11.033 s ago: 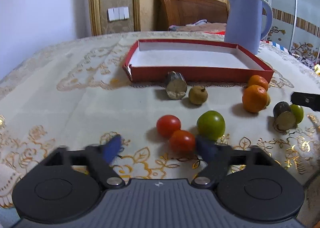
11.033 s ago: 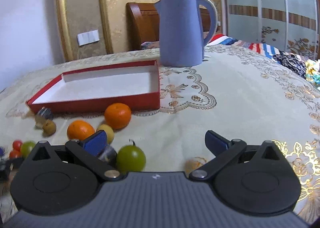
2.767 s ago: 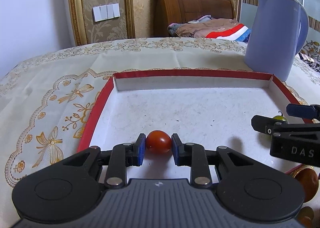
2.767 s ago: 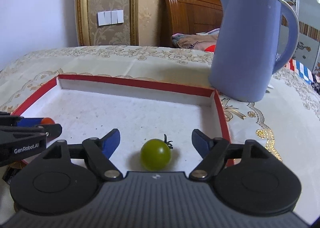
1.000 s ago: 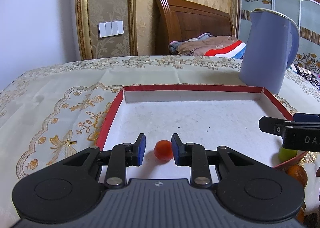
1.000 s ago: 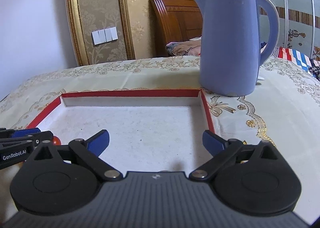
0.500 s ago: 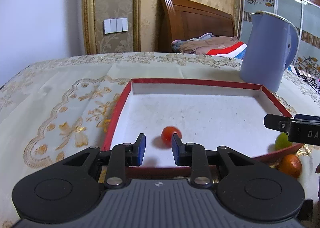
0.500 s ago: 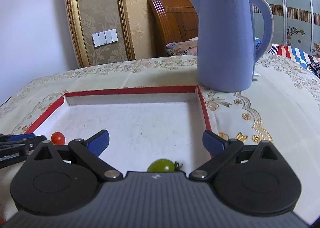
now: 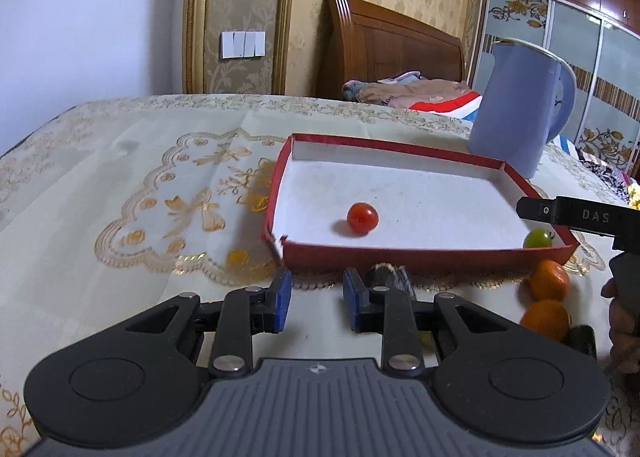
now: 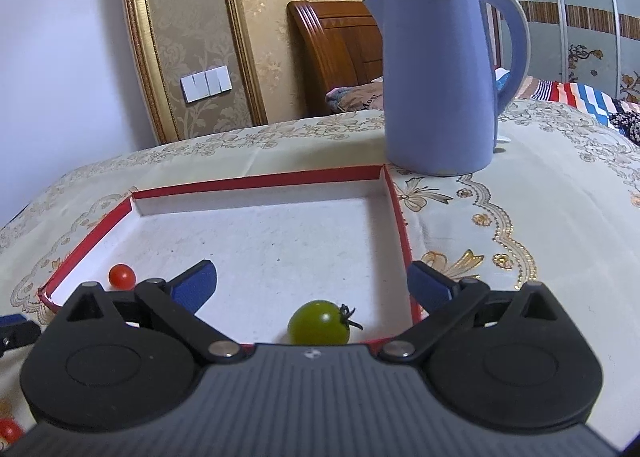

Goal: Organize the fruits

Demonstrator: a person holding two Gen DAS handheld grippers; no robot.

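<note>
Fruits next: I'd spread the narrow, empty left gripper (image 9: 316, 299) before reaching the oranges (image 9: 549, 284), the right gripper (image 10: 313, 285) gaping empty.

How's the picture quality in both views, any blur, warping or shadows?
Left wrist view: fisheye bends the room's edges; the oranges are blurred at the right; the red tomato casts a soft shadow. Right wrist view: sharp, the kettle bulges, even light.
</note>
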